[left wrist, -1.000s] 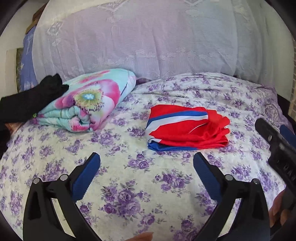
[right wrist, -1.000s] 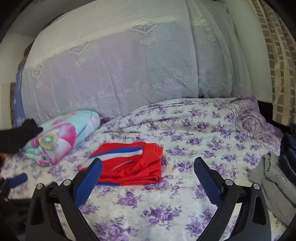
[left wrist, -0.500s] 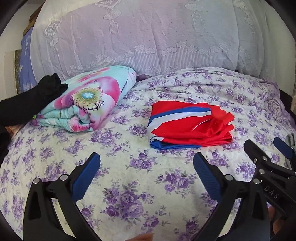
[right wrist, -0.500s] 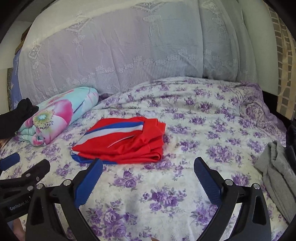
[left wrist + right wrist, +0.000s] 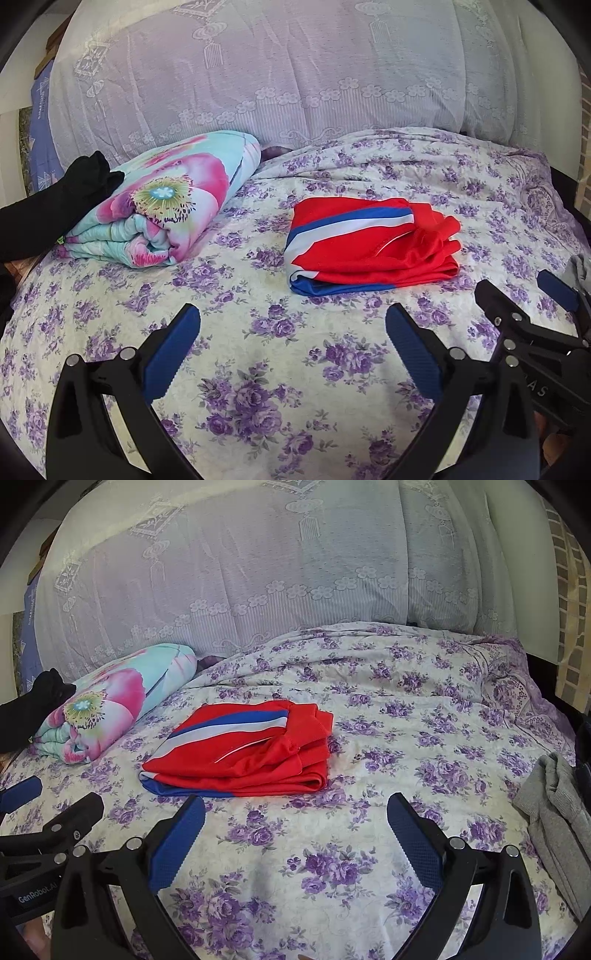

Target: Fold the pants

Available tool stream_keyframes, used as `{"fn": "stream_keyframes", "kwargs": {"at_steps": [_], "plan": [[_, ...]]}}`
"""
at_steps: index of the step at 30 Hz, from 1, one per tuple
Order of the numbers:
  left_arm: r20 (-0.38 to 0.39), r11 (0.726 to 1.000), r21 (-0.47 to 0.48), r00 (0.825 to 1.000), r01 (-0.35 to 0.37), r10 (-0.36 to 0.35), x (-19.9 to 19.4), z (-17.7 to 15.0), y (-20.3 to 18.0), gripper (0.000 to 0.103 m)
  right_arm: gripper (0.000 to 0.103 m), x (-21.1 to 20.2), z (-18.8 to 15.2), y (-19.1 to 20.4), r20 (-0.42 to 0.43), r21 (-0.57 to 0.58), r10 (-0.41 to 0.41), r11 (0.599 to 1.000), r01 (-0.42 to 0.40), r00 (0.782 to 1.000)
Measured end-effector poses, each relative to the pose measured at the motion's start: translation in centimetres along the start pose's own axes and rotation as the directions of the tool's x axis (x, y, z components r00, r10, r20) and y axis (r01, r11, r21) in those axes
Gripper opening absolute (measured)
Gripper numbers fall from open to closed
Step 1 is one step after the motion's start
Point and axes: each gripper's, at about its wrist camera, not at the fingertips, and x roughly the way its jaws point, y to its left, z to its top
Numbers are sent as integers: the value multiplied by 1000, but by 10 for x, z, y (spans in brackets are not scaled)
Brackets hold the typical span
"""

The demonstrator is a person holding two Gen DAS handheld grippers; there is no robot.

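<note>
- Red synthetic pants (image 5: 369, 247) with a blue-and-white side stripe: lying in a compact layered rectangle on the bed (image 5: 258, 332), waistband end turned toward the right edge of the bed, blue hem peeking from the bottom layer. The stacked layers and squared outline suggest the folding is finished or all but finished; the upper layers sit slightly bunched at the waistband.
- Left gripper (image 5: 293, 354): hovering over bare bedspread on the near side of the pants, clear of the cloth, blue-padded fingers (image 5: 173, 350) spread wide and holding nothing. Judged to be parked off the garment so the fold is not disturbed.
- Right gripper (image 5: 295, 834): likewise on the near side of the pants, its left pad close to the blue hem but not touching, fingers (image 5: 413, 838) spread apart and empty.
- Floral quilt (image 5: 162, 210), rolled, turquoise and pink: well to the left of the pants, toward the head of the bed; apparently stowed aside to leave folding room.
- Black garment (image 5: 55, 206): beyond the quilt, farther left of the pants, draped at the bed's edge.
- Grey garment (image 5: 554, 812): well to the right of the pants, crumpled at the bed's right edge; possibly awaiting its own turn.
- Lace-covered bedding pile (image 5: 258, 572): behind the pants, across the head of the bed.
</note>
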Motion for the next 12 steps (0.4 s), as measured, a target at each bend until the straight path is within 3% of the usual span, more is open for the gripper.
{"fn": "stream_keyframes", "kwargs": {"at_steps": [6, 12], "plan": [[12, 1000, 13, 1000, -6, 6, -2, 1, -2, 98, 99, -1, 1, 0, 2, -1, -3, 1000, 3, 1000], [-25, 999, -17, 999, 28, -28, 4, 1, 4, 98, 99, -1, 1, 1, 3, -8, -5, 1000, 5, 1000]]}}
